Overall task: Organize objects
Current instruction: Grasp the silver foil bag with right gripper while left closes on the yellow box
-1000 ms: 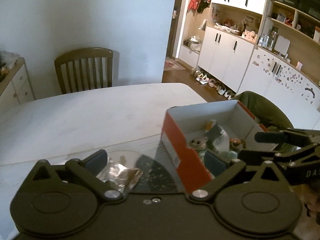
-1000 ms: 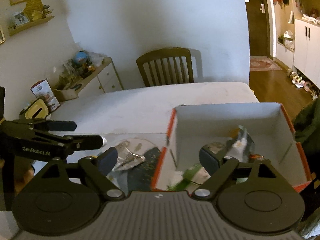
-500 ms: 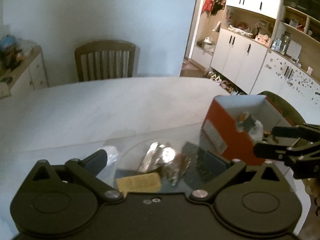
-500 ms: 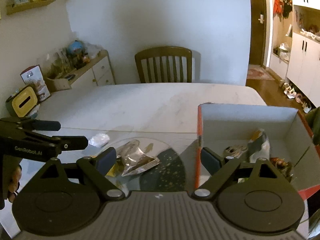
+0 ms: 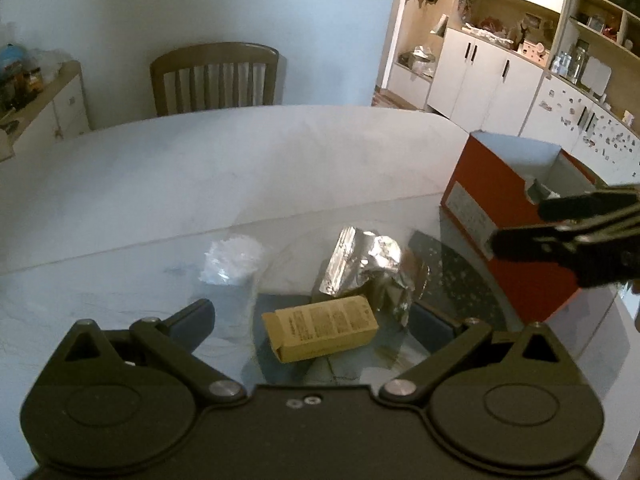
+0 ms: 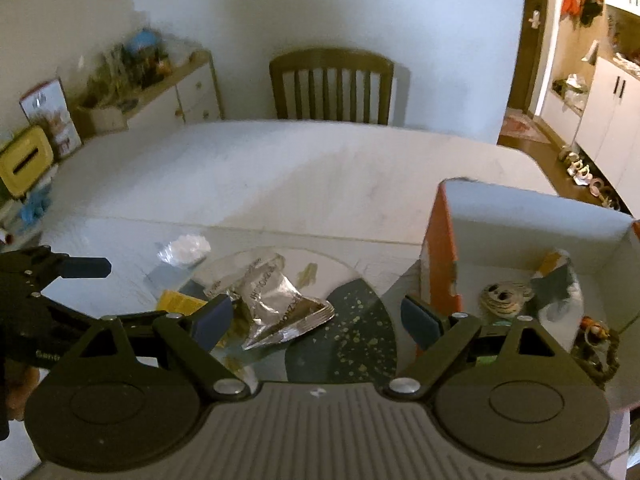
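Left gripper (image 5: 312,322) nearer, jaws wide apart around the yellow carton (image 5: 320,333), long axis from 9 to 3 o'clock; right gripper (image 6: 316,316) also apart, empty.

A home dining room is indicated by a wooden chair (image 5: 218,76) at twelve o'clock behind the tabletop (image 5: 240,168), white cupboards (image 5: 492,80) at two o'clock, and shoes (image 6: 580,170) lined along the floor.

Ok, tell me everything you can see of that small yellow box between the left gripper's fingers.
The yellow box is a small tan-yellow carton, apparently cardboard, with fine print on its top face. It lies flat and closed on the glass tabletop, long side across the view, touching nothing but the glass so far as shows. The silver foil packet sits just behind it.
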Available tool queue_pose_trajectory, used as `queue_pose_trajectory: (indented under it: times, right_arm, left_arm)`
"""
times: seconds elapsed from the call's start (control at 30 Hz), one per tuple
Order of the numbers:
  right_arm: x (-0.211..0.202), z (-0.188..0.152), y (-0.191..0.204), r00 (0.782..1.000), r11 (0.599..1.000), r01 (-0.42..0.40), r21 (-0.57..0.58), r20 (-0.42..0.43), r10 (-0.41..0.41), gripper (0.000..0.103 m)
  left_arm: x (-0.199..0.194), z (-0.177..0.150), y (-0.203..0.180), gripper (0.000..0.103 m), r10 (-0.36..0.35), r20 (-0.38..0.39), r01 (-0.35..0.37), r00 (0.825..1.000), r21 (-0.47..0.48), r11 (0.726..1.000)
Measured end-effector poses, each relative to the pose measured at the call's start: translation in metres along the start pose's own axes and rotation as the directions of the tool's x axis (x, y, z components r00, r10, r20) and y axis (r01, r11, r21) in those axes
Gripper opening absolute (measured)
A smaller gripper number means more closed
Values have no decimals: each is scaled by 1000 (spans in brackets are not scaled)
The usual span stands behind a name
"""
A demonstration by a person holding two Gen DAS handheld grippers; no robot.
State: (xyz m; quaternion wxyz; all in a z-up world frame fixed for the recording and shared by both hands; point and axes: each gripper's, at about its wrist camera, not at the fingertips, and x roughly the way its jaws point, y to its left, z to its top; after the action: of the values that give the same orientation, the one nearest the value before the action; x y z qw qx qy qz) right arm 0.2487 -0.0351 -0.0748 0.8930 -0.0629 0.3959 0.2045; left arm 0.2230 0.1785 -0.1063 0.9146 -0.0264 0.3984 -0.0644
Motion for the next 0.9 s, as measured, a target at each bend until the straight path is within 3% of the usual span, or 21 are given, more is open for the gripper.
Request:
queue_pose_trajectory:
  times: [0.4,0.7,0.77,0.9]
  right_arm:
    - [68,8,18,990,993,-45,-112,-138,30,92]
    - [99,14,29,982,981,-86,-177,-183,53,91]
    - [104,15,32,982,979,-85,-186,-183,50,91]
    - [112,16,36,978,975,-98,-200,-199,57,84]
  left_arm:
    - [37,-17,-14,102,53,-37,-53,998,-2,999]
    - [51,-21,-11,93,85,-58,-85,995,6,996]
    - [52,-23,-12,86,91,-57,-90,994,16,996]
    - [53,-26,-10,80,88,-69,-88,994,6,996]
